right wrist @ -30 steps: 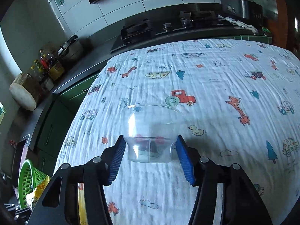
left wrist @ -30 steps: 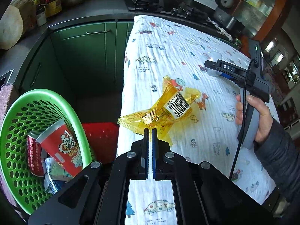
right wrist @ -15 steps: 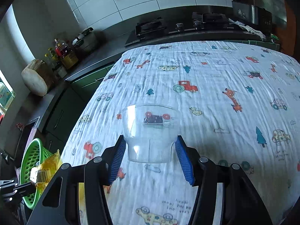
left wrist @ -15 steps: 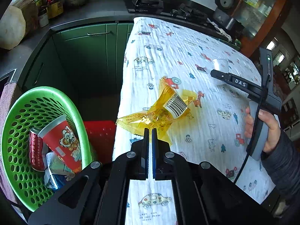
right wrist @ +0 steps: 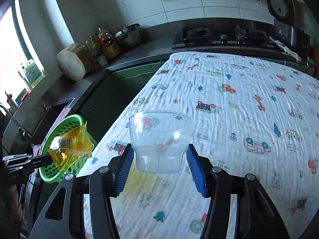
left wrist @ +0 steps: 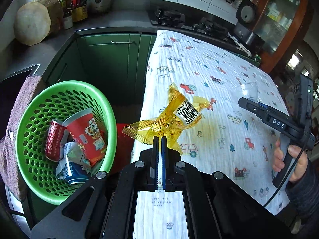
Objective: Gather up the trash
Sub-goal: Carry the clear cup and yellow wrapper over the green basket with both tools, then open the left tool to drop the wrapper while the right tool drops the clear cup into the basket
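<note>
The green basket (left wrist: 111,119) left of the worktop (left wrist: 219,91) holds a red paper cup (left wrist: 85,133) and cans. Left tongs (left wrist: 159,139) clamp a yellow wrapper (left wrist: 169,119) at the worktop's left edge; right tongs (right wrist: 159,157) clamp an empty clear cup (right wrist: 158,135) above the worktop.

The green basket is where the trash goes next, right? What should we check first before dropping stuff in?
1. Left gripper shut on the yellow wrapper: ok.
2. Right gripper shut on the clear cup: ok.
3. Wrapper over the basket: not ok, in the left wrist view it hangs by the table edge, beside the basket.
4. Cup over the basket: not ok, it is above the table.
5. Room in the basket: ok, the red cup and cans fill only the bottom.
6. Wrapper empty: cannot tell.
</note>
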Demonstrator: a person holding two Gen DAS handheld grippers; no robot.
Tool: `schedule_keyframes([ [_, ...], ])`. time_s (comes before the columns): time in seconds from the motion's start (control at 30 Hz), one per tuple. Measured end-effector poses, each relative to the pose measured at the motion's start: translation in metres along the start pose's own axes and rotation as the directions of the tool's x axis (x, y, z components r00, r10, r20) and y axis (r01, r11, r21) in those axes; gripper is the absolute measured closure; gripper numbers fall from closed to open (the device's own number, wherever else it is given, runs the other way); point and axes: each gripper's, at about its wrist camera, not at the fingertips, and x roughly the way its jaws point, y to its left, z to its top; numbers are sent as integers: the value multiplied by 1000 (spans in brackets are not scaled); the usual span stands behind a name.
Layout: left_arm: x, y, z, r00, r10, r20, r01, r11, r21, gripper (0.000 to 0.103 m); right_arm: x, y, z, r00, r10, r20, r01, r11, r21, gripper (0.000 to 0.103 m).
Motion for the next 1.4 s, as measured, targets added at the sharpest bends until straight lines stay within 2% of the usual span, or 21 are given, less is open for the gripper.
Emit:
schedule_keyframes([
  [0.3,-45,28,-17,994,91,52,-88,994,-61,102,-20,50,-7,996,94,-8,-94,990,-101,50],
  [0.5,-61,59,-28,986,158,52,-151,982,-113,102,-22,88,-9,989,144,-30,-147,973,-177,50],
  [1.0,-51,147,-42,957,288,-47,-290,923,-252,102,19,184,-8,961,245,-125,-273,905,-325,50],
  [1.13,-46,165,-46,951,299,-76,-308,909,-281,101,36,209,-9,951,266,-155,-305,882,-360,50],
  [1.4,-40,183,-48,948,302,-101,-318,897,-306,101,71,249,-11,932,293,-215,-357,847,-394,50],
])
